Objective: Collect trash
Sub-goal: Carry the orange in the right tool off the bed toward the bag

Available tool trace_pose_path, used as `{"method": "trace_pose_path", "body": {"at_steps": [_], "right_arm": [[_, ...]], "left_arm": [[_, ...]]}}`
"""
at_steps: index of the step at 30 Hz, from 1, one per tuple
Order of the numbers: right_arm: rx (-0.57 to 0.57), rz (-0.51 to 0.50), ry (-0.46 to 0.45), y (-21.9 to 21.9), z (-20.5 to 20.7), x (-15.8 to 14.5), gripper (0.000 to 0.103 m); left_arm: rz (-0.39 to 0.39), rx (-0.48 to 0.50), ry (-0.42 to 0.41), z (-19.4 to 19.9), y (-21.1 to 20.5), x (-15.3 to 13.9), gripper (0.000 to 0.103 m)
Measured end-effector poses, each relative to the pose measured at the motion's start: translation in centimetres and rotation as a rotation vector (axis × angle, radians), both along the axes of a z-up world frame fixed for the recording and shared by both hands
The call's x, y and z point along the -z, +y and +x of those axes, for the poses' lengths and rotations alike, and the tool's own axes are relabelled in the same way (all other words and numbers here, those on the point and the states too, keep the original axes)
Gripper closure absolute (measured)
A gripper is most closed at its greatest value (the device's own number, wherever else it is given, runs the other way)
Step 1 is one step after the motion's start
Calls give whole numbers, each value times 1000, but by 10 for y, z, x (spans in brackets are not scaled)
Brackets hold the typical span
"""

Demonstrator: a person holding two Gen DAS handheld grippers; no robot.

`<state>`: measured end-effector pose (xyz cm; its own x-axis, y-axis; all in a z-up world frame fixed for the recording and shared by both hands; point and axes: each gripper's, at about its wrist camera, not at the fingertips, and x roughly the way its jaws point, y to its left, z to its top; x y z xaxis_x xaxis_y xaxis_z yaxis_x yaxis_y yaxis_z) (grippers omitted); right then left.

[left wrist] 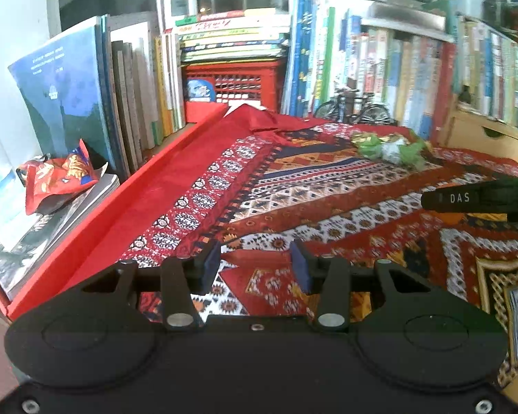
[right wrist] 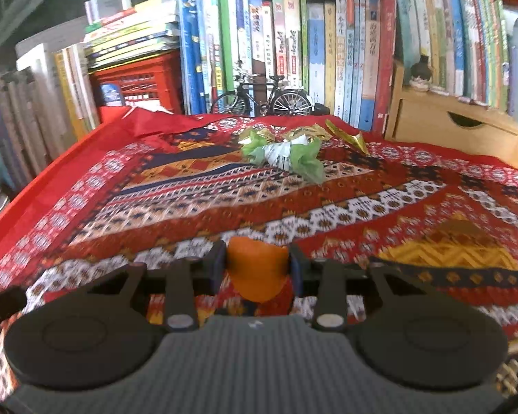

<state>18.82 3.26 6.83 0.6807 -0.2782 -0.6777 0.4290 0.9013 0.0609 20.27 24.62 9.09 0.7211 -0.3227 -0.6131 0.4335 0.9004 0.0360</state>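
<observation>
Right gripper (right wrist: 255, 267): clamped on an orange peel (right wrist: 257, 272), pads pressing both sides, scrap hanging below the jaws; held clear of the patterned cloth (right wrist: 328, 220), probably for carrying to a bin not in view
Left gripper (left wrist: 255, 265): jaws part-way apart, nothing between the blue pads (left wrist: 298, 258), only cloth beneath; likely kept free for the next piece
Remaining trash on cloth: crumpled green and white wrapper (right wrist: 286, 155) near the far edge, gold foil scraps (right wrist: 345, 134) just beside it
Trash off the cloth: red snack packet (left wrist: 60, 179) lying on a stack of magazines (left wrist: 41, 227) at the left, beside the leaning books (left wrist: 127, 96)
Red crate (right wrist: 145, 79): stands at the back with flat books piled on top; contents behind the grille too unclear to tell
Wooden drawer unit (right wrist: 459, 127): drawer closed, contents hidden
Trash bin: none visible in either view
</observation>
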Motion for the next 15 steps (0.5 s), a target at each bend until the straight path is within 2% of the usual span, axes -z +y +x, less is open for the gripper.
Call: {"method": "trace_pose_path", "body": {"at_steps": [11,15], "right_arm": [[-6,-30,18,63,-84,-11,60],[-17,-34,20,83,-112,-14,58]], "left_arm": [[-1,119,-31,-53,37,-6,61],[25,149,-43,-75,54,-6,61]]}}
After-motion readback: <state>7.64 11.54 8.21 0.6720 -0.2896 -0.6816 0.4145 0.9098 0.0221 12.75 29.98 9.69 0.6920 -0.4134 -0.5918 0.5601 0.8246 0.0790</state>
